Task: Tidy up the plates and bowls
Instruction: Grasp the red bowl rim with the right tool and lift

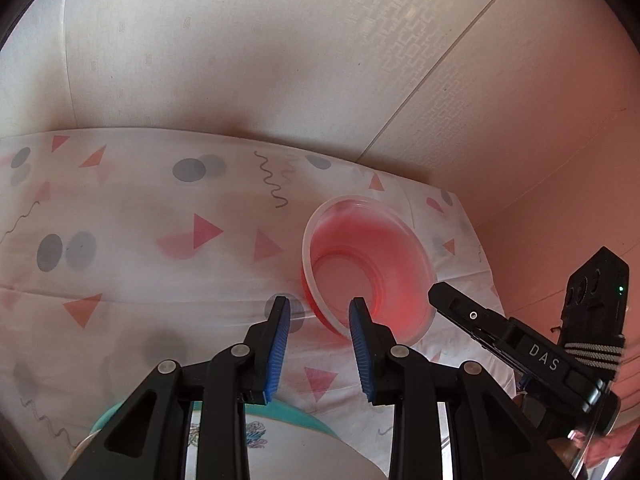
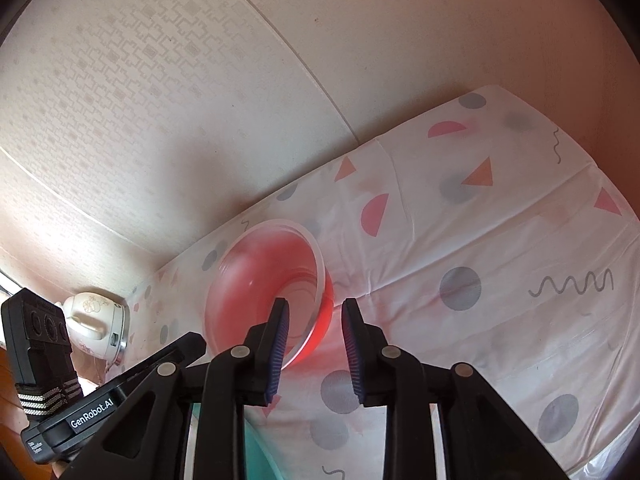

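Red plastic bowl (image 1: 368,268) — translucent, empty, upright on the patterned tablecloth (image 1: 140,240). From the left wrist, the left gripper (image 1: 320,312) straddles its near-left rim, jaws apart, gripping nothing. From the right wrist, the right gripper (image 2: 314,312) straddles the bowl's (image 2: 268,284) near-right rim — likewise parted, pads clear.

Glossy, probably plastic bowl (image 1: 368,268)
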`<control>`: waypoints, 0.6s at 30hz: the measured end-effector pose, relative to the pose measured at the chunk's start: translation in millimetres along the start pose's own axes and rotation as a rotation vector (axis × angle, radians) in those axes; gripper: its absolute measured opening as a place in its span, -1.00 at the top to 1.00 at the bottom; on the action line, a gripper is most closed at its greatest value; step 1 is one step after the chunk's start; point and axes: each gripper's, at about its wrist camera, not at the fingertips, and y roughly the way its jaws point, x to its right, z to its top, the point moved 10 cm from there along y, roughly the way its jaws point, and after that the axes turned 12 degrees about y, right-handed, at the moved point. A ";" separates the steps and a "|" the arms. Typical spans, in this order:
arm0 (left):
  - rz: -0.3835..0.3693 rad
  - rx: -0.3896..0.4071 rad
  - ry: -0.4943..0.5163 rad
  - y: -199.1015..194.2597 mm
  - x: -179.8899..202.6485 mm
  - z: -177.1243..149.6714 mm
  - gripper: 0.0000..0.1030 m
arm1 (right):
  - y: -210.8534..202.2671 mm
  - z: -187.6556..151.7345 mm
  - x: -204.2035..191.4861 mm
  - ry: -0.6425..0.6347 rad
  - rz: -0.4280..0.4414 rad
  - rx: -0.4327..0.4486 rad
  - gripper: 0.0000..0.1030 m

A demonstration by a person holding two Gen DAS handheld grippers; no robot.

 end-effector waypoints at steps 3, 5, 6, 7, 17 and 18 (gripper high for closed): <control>0.006 -0.030 -0.004 11.6 2.2 -0.9 0.56 | 6.8 -4.9 0.2 0.001 -0.001 -0.013 0.68; -0.008 -0.044 -0.011 17.4 3.7 -2.5 0.73 | 9.8 -7.9 -1.6 0.001 0.001 -0.019 0.72; 0.000 -0.039 -0.015 16.8 2.5 -2.9 0.74 | 10.3 -8.8 -2.4 -0.002 -0.001 -0.018 0.72; 0.005 -0.033 -0.013 15.5 2.5 -2.8 0.75 | 11.3 -9.7 -3.5 -0.003 -0.002 -0.018 0.72; 0.012 0.012 0.020 -5.1 5.7 -5.2 0.76 | 6.0 -18.4 -10.5 -0.008 0.014 -0.026 0.72; 0.012 0.017 0.022 -7.5 5.7 -6.1 0.76 | 5.2 -20.0 -11.8 -0.011 0.014 -0.026 0.72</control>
